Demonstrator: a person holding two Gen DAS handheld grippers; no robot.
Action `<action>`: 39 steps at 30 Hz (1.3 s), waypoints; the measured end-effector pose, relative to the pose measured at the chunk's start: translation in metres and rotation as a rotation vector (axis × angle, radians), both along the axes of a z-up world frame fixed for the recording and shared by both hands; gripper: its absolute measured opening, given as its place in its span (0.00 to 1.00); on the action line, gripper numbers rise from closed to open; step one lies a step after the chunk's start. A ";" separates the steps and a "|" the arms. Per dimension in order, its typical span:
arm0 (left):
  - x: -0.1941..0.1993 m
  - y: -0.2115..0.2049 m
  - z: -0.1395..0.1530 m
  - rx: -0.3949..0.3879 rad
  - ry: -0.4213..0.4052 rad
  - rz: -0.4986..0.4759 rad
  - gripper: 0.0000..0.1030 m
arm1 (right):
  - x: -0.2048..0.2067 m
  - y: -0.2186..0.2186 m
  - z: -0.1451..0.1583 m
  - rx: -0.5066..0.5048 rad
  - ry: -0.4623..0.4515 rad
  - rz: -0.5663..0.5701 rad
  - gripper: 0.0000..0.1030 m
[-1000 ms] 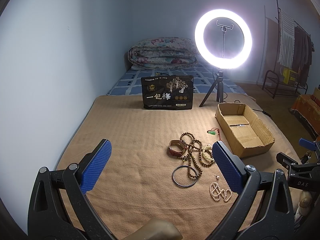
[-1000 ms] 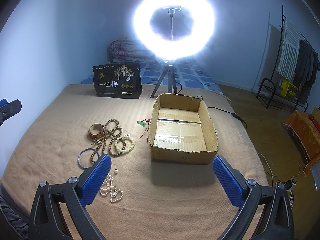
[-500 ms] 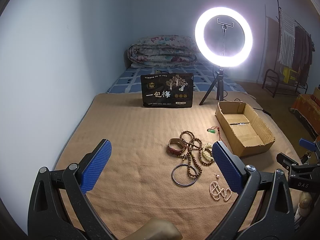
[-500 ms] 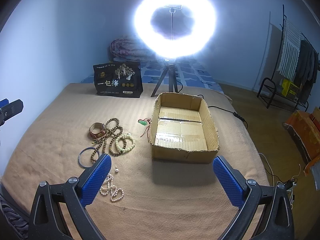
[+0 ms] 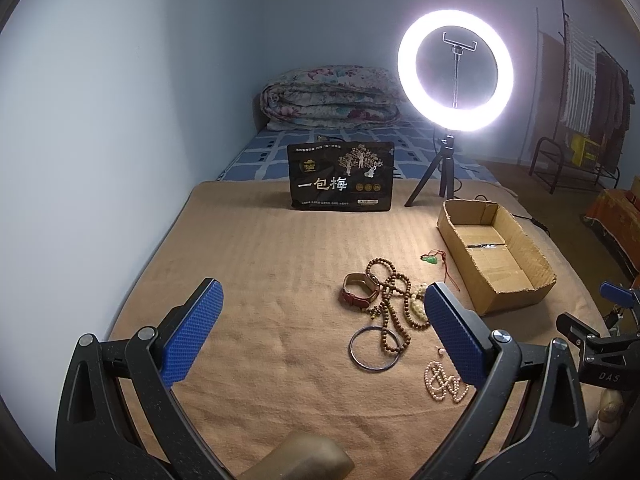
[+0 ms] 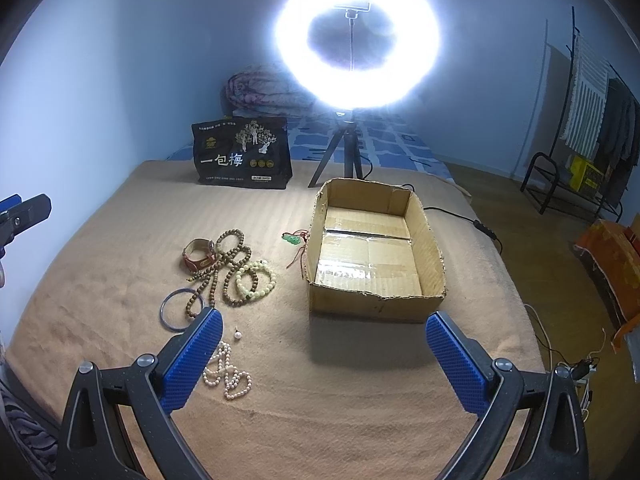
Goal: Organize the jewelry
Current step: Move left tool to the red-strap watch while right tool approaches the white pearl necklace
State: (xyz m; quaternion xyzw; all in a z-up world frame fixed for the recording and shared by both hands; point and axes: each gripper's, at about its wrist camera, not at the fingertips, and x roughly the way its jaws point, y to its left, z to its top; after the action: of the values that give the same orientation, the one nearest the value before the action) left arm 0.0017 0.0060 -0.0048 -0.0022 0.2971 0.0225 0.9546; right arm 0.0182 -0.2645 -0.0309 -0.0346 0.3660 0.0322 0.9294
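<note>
We are hovering both grippers, left (image 5: 318, 330) and right (image 6: 320, 356), jaws wide and empty, over the bed's near edge, eyeing the jewelry (image 6: 228, 268) mid-bed left of the box (image 6: 436, 248): light, limp strands, likely slippery, best pinched mid-loop.

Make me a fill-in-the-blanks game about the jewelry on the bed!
1. The cardboard box has ____ inside it.
2. The green pendant lies right beside the ____.
3. The silver bangle lies flat on the tan ____.
4. Both the left gripper and the right gripper are ____.

Missing words: nothing; box; blanket; open
</note>
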 end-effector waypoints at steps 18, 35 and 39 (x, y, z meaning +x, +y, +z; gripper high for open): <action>0.051 0.026 -0.033 -0.107 0.185 0.005 0.99 | 0.018 0.000 -0.031 0.037 0.092 0.072 0.96; 0.098 0.025 -0.053 -0.047 0.235 0.031 0.99 | 0.037 0.016 -0.068 0.109 0.214 0.218 0.87; 0.114 0.023 -0.063 -0.062 0.267 0.018 0.91 | 0.040 0.023 -0.083 0.106 0.269 0.251 0.85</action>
State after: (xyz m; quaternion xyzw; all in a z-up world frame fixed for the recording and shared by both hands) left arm 0.1153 0.0294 -0.0678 -0.0313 0.4219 0.0221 0.9059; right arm 0.0584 -0.2414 -0.1143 -0.0264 0.4776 0.1714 0.8613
